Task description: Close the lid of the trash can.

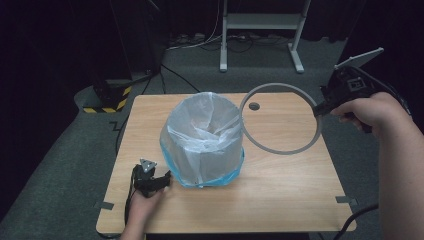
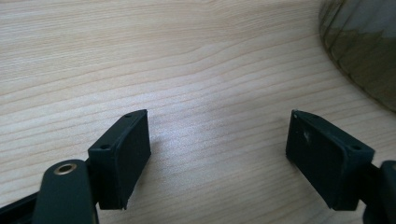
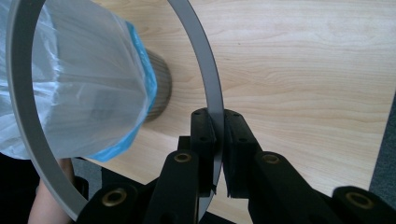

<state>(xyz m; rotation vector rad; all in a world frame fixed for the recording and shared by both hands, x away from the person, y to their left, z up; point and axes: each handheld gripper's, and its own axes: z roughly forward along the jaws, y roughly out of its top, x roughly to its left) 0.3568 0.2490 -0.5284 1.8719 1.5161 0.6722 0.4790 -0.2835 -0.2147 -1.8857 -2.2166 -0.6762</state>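
1. Across the middle of the high view spreads the wooden table [image 1: 280, 195], the largest thing in the scene; it stands on grey carpet [image 1: 60, 165], with a white metal stand [image 1: 260, 22] on the floor behind it and a black-and-yellow striped base [image 1: 107, 102] off its far left corner.
2. Next in size is the bin [image 1: 202, 145], which stands upright left of the table's middle. A clear, whitish bag [image 1: 200, 125] lines it and folds down over its outside, with a blue edge [image 1: 220, 179] showing around the bottom. In the right gripper view the bin's ribbed dark wall [image 3: 161, 88] shows below that blue edge.
3. A grey ring [image 1: 280, 150], thin and flat, is lifted off the table just to the right of the bin. Seen from above, its left arc overlaps the bin's open top. In the right gripper view the bagged bin is seen through the hoop.
4. At the ring's right edge is the right gripper [image 1: 320, 107], held in the person's right hand [image 1: 372, 110] above the table's right side. Its jaws are clenched on the ring's thin rim, and the right gripper view [image 3: 217, 140] shows both pads pressed flat against the band.
5. Near the table's front left, the left gripper [image 1: 160, 180] sits low, just beside the bin's base. Its jaws stand wide apart in the left gripper view [image 2: 217, 156], released, with bare wood between them.
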